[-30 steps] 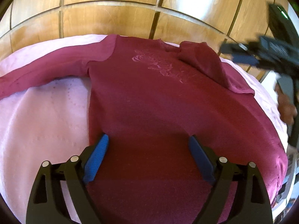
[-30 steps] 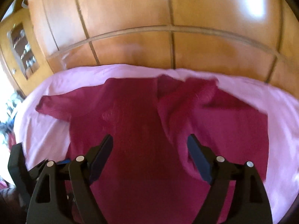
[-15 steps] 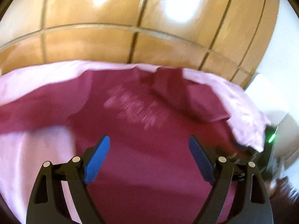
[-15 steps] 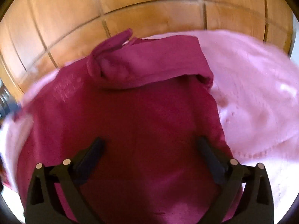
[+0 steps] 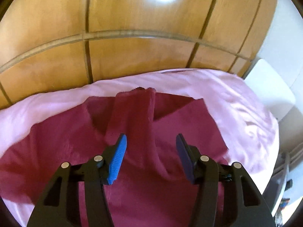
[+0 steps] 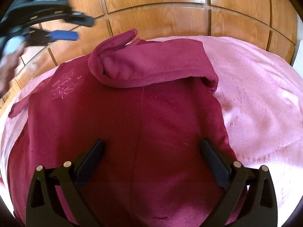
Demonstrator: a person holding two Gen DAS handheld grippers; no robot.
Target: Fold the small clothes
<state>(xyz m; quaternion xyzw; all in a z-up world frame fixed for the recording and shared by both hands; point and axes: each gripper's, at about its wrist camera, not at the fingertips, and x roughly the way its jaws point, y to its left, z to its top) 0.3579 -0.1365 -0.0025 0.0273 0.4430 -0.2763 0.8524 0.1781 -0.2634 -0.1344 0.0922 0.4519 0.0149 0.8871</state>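
Right wrist view shows the dark red fleece long-sleeved top (image 6: 144, 124) flat on the pink bedspread (image 6: 261, 102), one sleeve now folded across it, right gripper (image 6: 151, 160) released wide above it while the left gripper (image 5: 150, 155), narrowing, grasps nothing.

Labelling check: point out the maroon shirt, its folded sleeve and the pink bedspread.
maroon shirt (image 6: 151, 132): right wrist view, body centre.
folded sleeve (image 6: 151, 68): right wrist view, mid-sleeve.
pink bedspread (image 6: 255, 94): right wrist view, bare patch.

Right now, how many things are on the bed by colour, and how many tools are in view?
Maroon: 1, the sweatshirt, one sleeve folded across its chest.
Pink: 1, the bedspread beneath it.
Black tools with blue pads: 2, the left tool and the right tool, neither gripping cloth.
Total: 4.
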